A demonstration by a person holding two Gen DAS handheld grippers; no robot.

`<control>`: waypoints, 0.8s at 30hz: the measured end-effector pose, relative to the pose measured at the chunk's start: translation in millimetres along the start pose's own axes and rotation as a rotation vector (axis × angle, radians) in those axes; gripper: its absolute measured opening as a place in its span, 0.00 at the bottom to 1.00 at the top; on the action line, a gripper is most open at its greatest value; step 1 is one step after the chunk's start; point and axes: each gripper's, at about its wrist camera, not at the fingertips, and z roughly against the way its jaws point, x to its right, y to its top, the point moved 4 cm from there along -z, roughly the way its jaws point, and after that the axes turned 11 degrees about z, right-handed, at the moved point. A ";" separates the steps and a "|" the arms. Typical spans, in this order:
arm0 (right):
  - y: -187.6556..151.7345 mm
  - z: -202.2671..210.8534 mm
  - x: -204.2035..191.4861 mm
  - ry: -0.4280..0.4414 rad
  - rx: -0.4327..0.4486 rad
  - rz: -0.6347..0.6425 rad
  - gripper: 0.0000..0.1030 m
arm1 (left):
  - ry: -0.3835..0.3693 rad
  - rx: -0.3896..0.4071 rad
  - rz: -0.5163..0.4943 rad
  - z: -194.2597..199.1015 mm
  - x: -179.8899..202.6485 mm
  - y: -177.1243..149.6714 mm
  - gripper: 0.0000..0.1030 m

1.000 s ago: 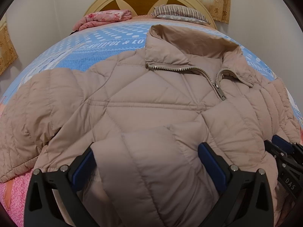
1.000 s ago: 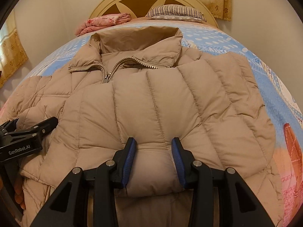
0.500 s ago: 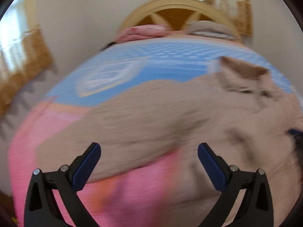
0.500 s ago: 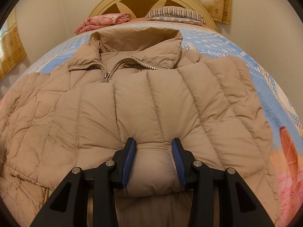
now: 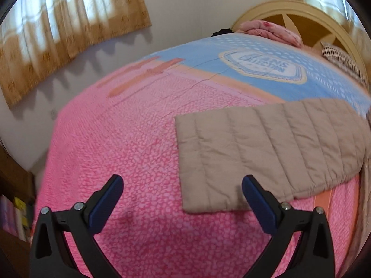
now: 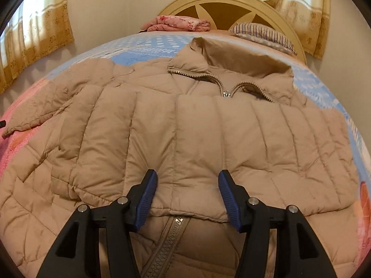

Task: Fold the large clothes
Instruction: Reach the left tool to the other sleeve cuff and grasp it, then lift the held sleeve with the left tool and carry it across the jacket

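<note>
A tan quilted jacket (image 6: 185,120) lies front up on the bed, zipped, collar toward the headboard. One sleeve is folded across its chest. That sleeve's cuff (image 6: 187,199) lies flat between the blue pads of my right gripper (image 6: 187,185), whose jaws are opening and no longer pinch it. The other sleeve (image 5: 266,153) stretches out flat over the pink part of the bedspread (image 5: 129,153). My left gripper (image 5: 183,192) hangs open and empty just short of that sleeve's cuff, its right finger level with the cuff's near corner.
A wooden headboard (image 6: 231,7), a folded pink blanket (image 6: 178,23) and a striped pillow (image 6: 262,34) are at the far end of the bed. Curtains (image 5: 69,34) hang on the wall to the left. Dark furniture holding books (image 5: 14,213) stands beside the bed's left edge.
My left gripper swung left from the jacket's middle to the outstretched sleeve. My right gripper shifted left and its jaws widened, letting go of the folded sleeve's cuff.
</note>
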 end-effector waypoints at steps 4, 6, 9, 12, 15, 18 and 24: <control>-0.7 0.2 1.0 -0.020 0.005 0.012 0.55 | -0.089 -0.078 0.073 -20.7 9.2 1.1 0.89; -0.3 1.4 -2.0 -0.031 0.009 0.016 0.55 | -0.096 -0.106 0.098 -34.5 15.0 4.1 0.83; -0.7 2.4 -6.6 -0.038 0.012 0.017 0.55 | -0.100 -0.128 0.106 -42.2 15.6 1.2 0.70; -0.7 3.0 -7.0 -0.031 0.013 0.010 0.55 | -0.170 -0.111 0.083 -34.1 23.2 3.9 0.17; -1.2 3.6 -7.0 -0.030 0.015 0.008 0.55 | -0.197 -0.069 0.051 -18.5 29.1 7.9 0.13; -1.3 3.9 -6.6 -0.029 0.015 0.007 0.55 | -0.251 -0.004 0.038 4.3 30.0 18.7 0.12; -1.0 3.8 -6.4 -0.030 0.016 0.008 0.55 | -0.313 0.109 0.012 55.8 35.2 49.1 0.10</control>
